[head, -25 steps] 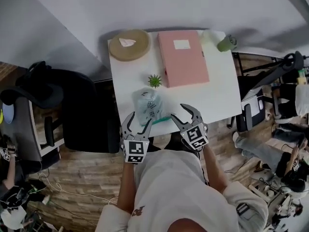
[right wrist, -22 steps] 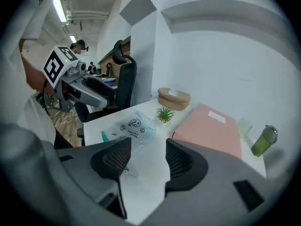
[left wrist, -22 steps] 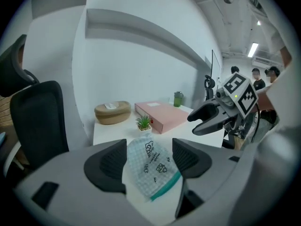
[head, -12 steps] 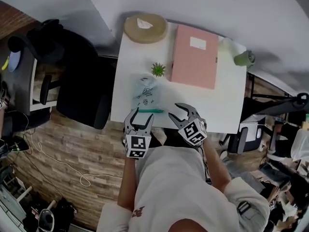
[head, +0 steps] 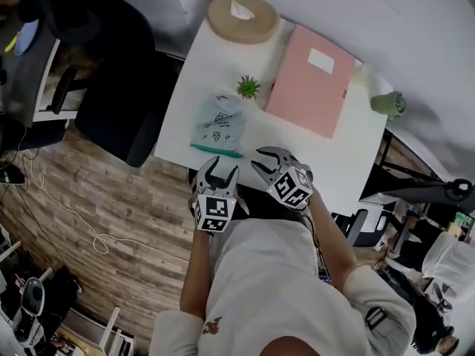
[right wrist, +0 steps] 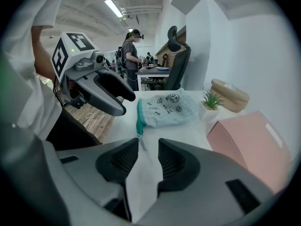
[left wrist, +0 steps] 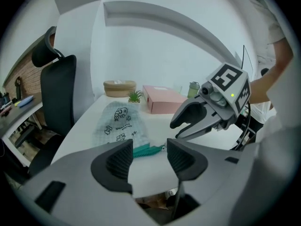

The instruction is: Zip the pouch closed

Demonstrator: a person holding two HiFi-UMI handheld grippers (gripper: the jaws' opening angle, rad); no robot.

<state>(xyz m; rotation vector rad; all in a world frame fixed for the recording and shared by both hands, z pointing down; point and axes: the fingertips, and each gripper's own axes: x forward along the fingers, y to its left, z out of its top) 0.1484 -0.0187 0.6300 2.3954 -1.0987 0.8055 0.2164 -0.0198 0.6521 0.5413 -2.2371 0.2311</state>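
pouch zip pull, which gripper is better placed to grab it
Right, likely. The pull lies just ahead of the right gripper, whose jaws have just been closing with nothing between them. The left gripper, jaws also closing and empty, faces the pouch edge instead.

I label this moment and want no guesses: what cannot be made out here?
Zipper: head view, too small to tell how far it is closed.
Pouch print: every view, too small to read.
Pink box: right gripper view, cut off by the picture's edge.
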